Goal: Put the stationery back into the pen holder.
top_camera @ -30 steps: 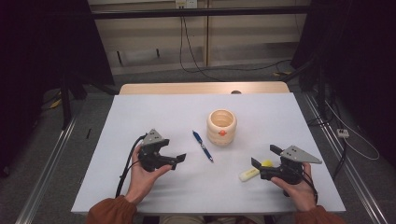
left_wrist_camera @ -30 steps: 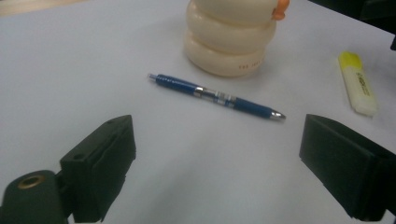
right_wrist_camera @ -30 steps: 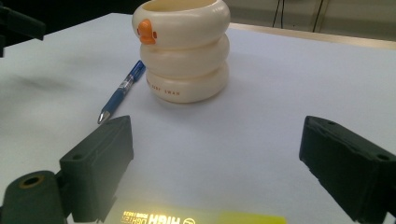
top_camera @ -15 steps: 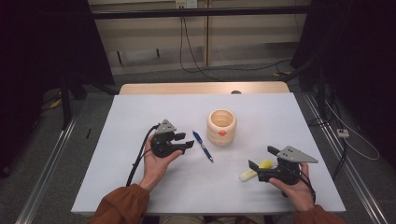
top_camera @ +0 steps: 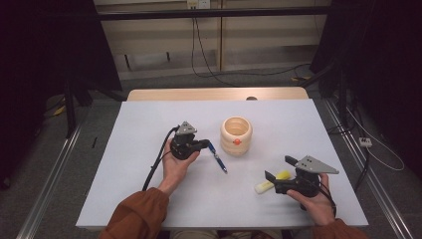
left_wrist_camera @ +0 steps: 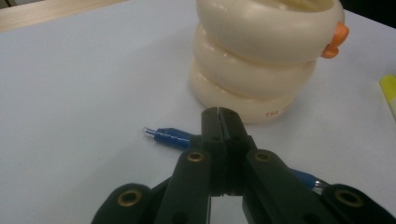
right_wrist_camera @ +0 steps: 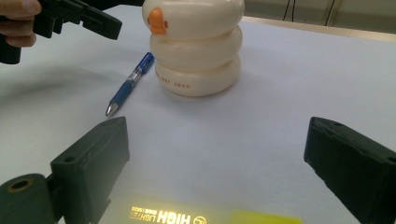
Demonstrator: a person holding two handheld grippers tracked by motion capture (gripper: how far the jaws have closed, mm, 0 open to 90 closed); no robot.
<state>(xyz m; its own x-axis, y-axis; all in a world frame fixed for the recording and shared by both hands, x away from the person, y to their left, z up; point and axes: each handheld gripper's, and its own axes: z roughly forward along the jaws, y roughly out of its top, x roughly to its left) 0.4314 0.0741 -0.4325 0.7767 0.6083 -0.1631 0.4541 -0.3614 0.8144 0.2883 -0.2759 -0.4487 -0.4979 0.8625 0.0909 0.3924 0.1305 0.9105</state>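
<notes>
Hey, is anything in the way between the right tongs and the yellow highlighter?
Nothing visible does. The yellow plastic highlighter lies on the white table directly between the two arms of the open right tongs, with bare tabletop around it.

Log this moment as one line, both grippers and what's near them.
left gripper: jaws just closed, shut, empty, by blue pen | right gripper: open, yellow highlighter between jaws, ungripped | cream holder: upright beside pen
</notes>
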